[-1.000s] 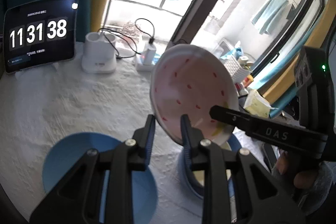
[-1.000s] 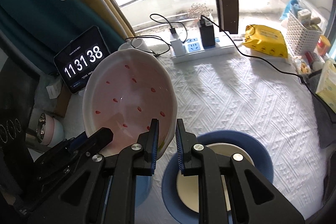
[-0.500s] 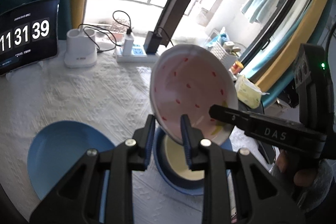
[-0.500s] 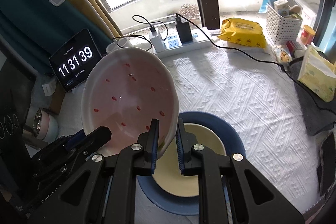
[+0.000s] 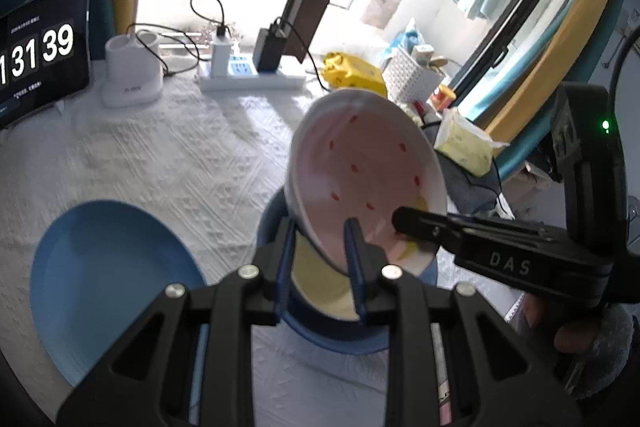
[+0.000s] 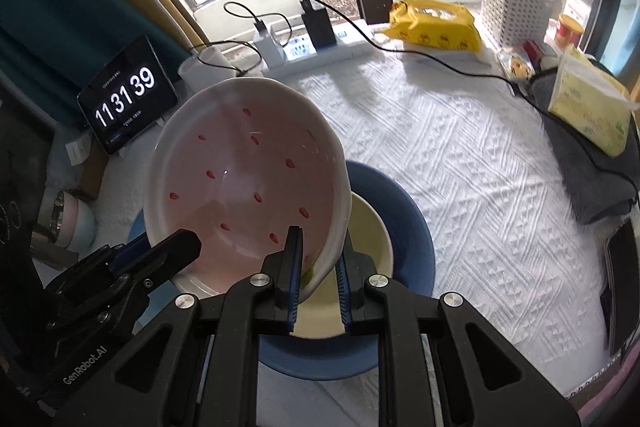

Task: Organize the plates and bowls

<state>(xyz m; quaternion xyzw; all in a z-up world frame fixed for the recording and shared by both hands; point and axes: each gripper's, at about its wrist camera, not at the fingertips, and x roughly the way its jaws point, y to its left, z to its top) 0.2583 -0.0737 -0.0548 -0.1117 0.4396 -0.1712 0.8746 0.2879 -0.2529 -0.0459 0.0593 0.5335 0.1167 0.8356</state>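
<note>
White quilted cloth point(image 6: 460, 163) covers the table under the dishes. Nearest, the pink speckled bowl point(image 6: 248, 183) is gripped by its rim on two sides: the left gripper point(image 5: 320, 259) and the right gripper point(image 6: 316, 267) are each closed narrowly on it. Over the last second it has been carried from beside the blue bowl point(image 6: 408, 227) to directly above it, tilted, so nesting is judged imminent. One cream bowl point(image 6: 370, 231) is seen inside the blue one; one blue plate point(image 5: 104, 279) lies apart, left. Farther back, one clock tablet point(image 6: 128, 95) is counted.
</note>
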